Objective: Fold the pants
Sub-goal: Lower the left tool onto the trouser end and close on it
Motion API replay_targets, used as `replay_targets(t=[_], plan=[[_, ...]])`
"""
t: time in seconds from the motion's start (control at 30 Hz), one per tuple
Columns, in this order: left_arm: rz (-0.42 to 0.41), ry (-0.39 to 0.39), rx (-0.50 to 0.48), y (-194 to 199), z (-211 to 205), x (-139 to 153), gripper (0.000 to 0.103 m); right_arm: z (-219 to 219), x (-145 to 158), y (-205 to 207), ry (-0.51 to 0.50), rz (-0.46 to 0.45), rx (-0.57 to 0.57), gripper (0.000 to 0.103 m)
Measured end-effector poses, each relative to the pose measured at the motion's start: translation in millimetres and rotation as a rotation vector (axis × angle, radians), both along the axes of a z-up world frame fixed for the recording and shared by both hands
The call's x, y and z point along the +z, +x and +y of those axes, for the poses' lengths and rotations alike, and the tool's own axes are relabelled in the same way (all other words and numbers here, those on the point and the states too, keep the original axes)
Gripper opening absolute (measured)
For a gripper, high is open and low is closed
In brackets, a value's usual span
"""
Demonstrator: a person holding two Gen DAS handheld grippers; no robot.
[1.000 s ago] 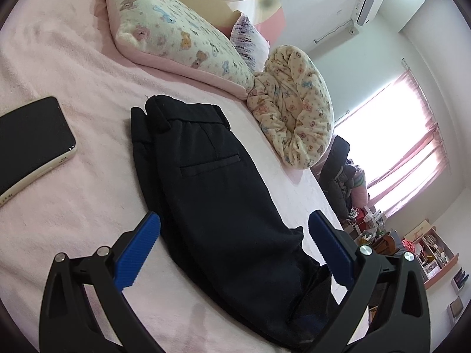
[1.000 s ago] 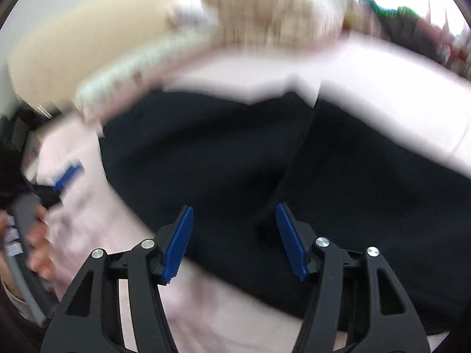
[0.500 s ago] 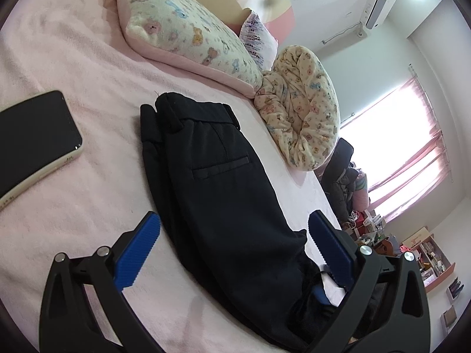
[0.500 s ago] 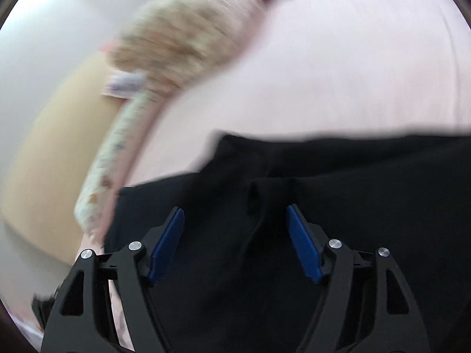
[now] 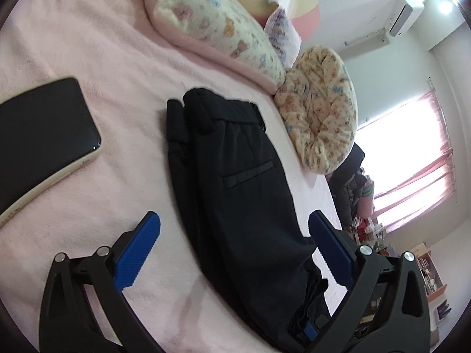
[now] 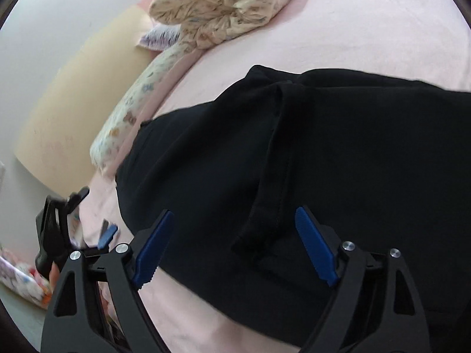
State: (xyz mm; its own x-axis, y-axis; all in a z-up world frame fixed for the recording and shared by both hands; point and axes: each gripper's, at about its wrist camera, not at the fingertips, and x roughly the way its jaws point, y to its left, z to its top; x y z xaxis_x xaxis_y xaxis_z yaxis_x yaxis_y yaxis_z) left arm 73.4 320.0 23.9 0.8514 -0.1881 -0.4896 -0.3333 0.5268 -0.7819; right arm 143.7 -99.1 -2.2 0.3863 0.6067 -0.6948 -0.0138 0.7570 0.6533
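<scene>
Black pants [image 5: 235,182] lie flat on pink bed sheet [image 5: 112,58], waistband end near printed pillow [image 5: 217,20]. Phone [image 5: 41,138] on sheet, well apart from pants. Left gripper [image 5: 234,251] jaws apart, above pants, holding nothing. Right gripper [image 6: 234,245] jaws apart over pants' folded hem edge [image 6: 265,206], not clamped.

The left gripper [image 5: 234,248] is built of matte black triangulated struts with silver pivot screws; ribbed blue pads [image 5: 137,251] are fitted on both fingers; the right gripper [image 6: 232,248] is made alike, blue-padded, silver-screwed.
</scene>
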Motion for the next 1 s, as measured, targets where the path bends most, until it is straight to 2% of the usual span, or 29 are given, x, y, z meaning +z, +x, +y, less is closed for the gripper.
replay_targets(t=[0.1,0.23,0.33,0.47,0.6,0.7,0.8,0.9,1.0], plan=[[0.014,-0.022,-0.046,5.1,5.9,-4.4,0.101,-6.5,20.5,-17.0,0.038,-0.029,0.027,0.087],[0.036,-0.067,-0.086,13.1,11.9,-10.6,0.101,-30.4,49.5,-70.4,0.0,-0.123,0.061,0.092],[0.033,-0.111,-0.134,9.2,11.2,-11.1,0.101,-55.5,59.5,-111.3,-0.007,-0.152,0.043,0.094],[0.06,-0.171,-0.215,15.5,1.2,-12.6,0.101,-98.5,62.4,-154.0,0.043,-0.205,0.007,0.098],[0.183,-0.098,-0.27,34.4,-9.1,-15.4,0.101,-128.1,52.4,-175.5,0.121,-0.256,-0.045,0.098],[0.238,-0.091,-0.286,49.0,-9.6,-13.7,0.101,-143.5,36.0,-184.1,0.214,-0.25,-0.086,0.099],[0.253,-0.072,-0.293,67.9,-7.4,-14.1,0.101,-140.9,34.7,-181.0,0.225,-0.226,-0.062,0.099],[0.249,-0.035,-0.283,81.6,-8.9,-15.1,0.101,-139.2,44.2,-186.8,0.235,-0.273,-0.035,0.099],[0.223,-0.043,-0.256,90.4,-5.8,-16.3,0.101,-139.0,48.3,-189.7,0.239,-0.288,-0.026,0.101]])
